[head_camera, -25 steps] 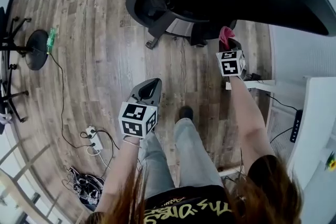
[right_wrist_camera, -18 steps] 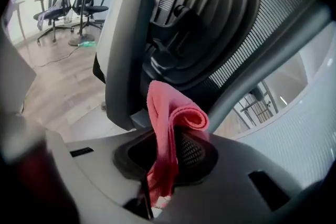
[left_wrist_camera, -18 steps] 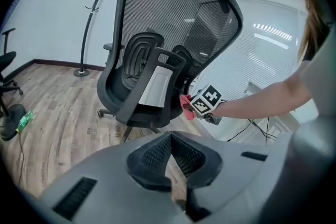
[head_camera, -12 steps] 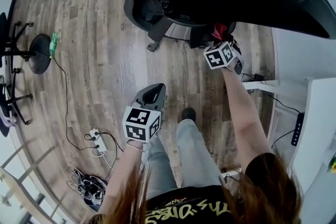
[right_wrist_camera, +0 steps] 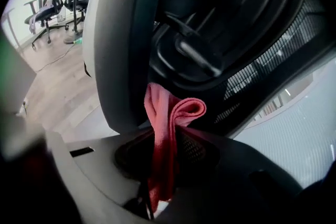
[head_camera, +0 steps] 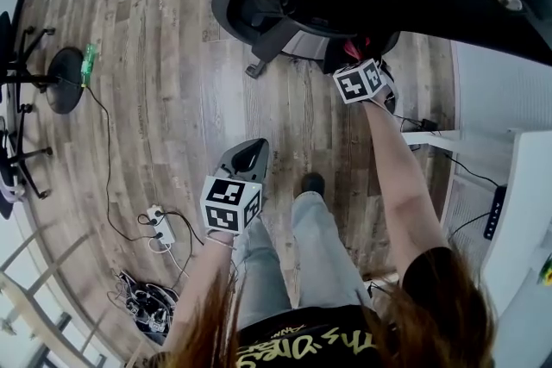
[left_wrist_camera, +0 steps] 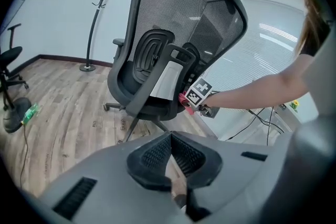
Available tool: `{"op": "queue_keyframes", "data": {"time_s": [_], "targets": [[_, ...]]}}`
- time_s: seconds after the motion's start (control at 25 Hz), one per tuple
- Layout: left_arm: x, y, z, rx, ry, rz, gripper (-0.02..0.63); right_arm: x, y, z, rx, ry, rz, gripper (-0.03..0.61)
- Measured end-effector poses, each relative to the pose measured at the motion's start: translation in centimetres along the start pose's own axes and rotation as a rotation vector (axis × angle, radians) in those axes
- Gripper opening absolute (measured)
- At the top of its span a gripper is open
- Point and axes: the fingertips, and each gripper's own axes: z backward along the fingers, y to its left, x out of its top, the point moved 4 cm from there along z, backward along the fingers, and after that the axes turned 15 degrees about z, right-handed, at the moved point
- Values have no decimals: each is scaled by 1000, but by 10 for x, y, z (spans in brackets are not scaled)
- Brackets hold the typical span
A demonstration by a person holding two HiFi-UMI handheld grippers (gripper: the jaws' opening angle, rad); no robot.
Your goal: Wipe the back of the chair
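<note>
Grey-brown wood-plank floor (head_camera: 172,99), bearing the star base of a black mesh office chair (head_camera: 274,40). Toward the left edge, round black stand base (head_camera: 62,80) with small green object (head_camera: 86,63) just beside it. Thin black cable (head_camera: 103,151) trailing to white power strip (head_camera: 159,230), near a tangle of dark cables (head_camera: 142,306).

The right arm (head_camera: 390,164) is stretched forward and nearly straight, its forearm bare. It carries the right gripper (head_camera: 366,65) out ahead at the far end of its reach. That gripper's jaws are clamped on a pink cloth (right_wrist_camera: 167,128), whose folded end sticks out beyond the tips. The left arm (head_camera: 200,276) is bent and held low, close to the body. The left gripper (head_camera: 246,158) points forward, its jaws together at the tips with nothing between them.
</note>
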Motion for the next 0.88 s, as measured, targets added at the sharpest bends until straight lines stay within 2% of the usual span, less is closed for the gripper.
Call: {"op": "queue_keyframes", "data": {"time_s": [0.08, 0.16, 0.24, 0.4, 0.48, 0.8, 0.88], "targets": [[-2, 3, 3, 3, 1, -1, -6, 8, 9, 2, 56, -32, -61, 60], [-4, 6, 5, 6, 2, 2, -6, 12, 15, 4, 105, -63, -174, 57], [-5, 6, 6, 6, 3, -1, -6, 7, 13, 3, 134, -92, -320, 58], [-9, 7, 9, 4, 6, -13, -6, -1, 13, 2, 293, -232, -652, 58], [-10, 8, 10, 4, 4, -3, -6, -5, 14, 6, 329, -274, -779, 58], [-3, -5, 13, -22, -15, -5, -6, 8, 30, 36, 200, -366, -952, 58], [2, -6, 15, -29, -22, -5, -6, 13, 38, 45, 187, -400, -959, 58]]}}
